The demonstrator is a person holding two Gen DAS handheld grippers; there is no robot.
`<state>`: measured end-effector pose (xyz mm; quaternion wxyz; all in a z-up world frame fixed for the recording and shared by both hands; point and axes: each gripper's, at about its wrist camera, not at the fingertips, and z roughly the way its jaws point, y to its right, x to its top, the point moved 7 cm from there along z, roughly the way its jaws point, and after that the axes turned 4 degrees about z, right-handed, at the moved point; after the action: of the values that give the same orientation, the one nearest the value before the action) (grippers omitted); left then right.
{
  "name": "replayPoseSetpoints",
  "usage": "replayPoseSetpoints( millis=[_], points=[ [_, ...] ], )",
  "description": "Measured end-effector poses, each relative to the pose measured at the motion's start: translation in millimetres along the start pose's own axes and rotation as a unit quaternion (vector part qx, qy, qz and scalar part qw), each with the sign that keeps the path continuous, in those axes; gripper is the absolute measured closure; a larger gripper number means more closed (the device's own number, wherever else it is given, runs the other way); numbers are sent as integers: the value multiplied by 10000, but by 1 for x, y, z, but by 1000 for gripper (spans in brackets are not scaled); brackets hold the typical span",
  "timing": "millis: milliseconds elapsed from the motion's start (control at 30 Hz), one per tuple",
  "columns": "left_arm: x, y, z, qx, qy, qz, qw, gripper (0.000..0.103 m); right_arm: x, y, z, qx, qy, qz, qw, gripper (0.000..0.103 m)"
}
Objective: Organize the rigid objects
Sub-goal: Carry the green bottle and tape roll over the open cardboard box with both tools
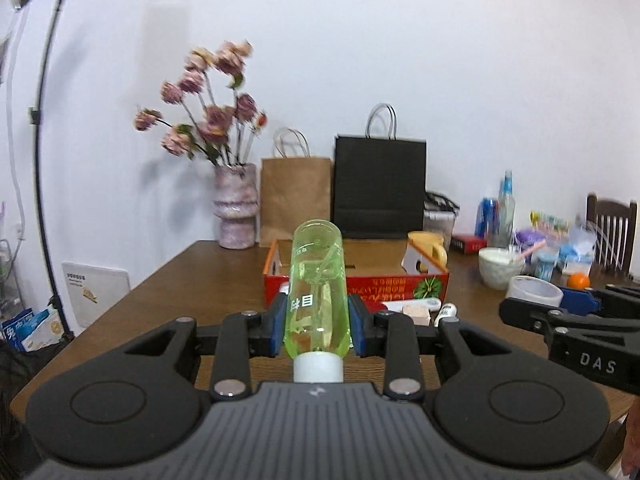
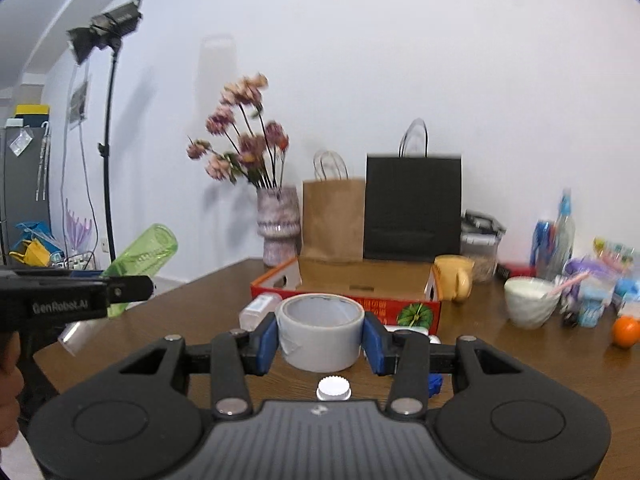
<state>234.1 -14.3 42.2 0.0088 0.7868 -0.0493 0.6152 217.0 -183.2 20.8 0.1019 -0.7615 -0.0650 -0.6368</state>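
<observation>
- Grip check first: left gripper [image 1: 318, 326] pinches one translucent green plastic bottle [image 1: 317, 292], white cap toward the camera, held in the air.
- Right gripper [image 2: 320, 338] clamps one grey roll of tape [image 2: 320, 332] between its blue pads.
- Both loads, I judge, belong in the single open red cardboard box [image 2: 360, 280] at twelve o'clock; lower each past the rim before letting go.
- Beyond sit two paper bags, brown [image 2: 334, 218] and black [image 2: 412, 206], one pink vase of flowers [image 2: 278, 220], one yellow mug [image 2: 454, 278], one white bowl [image 2: 530, 302], one orange [image 2: 625, 332].

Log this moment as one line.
left tool: shut on green bottle | right tool: shut on tape roll | both above table | cardboard box ahead
</observation>
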Motion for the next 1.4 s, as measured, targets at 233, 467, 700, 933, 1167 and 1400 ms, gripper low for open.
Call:
replayPoseSetpoints(
  millis=[233,467,700,933,1167,1400],
  points=[
    [2,-7,-57,84,351,-97,9993,72,8,-19,-58,47,390,-137,9991,60],
    [10,-1,-76,34,626,-18,9980,72,9,-19,-76,2,498,-87,9987,60],
    [9,4,-67,-6,550,3,9985,72,7,-15,-64,-43,443,-15,9990,60],
    [21,3,-37,86,585,68,9982,72,13,-2,-30,-49,384,-3,9993,60],
    [42,-1,27,172,506,98,9985,72,33,24,32,41,287,112,9995,60],
    [73,-6,107,151,478,121,9987,72,58,58,122,113,73,306,9994,60]
  ],
)
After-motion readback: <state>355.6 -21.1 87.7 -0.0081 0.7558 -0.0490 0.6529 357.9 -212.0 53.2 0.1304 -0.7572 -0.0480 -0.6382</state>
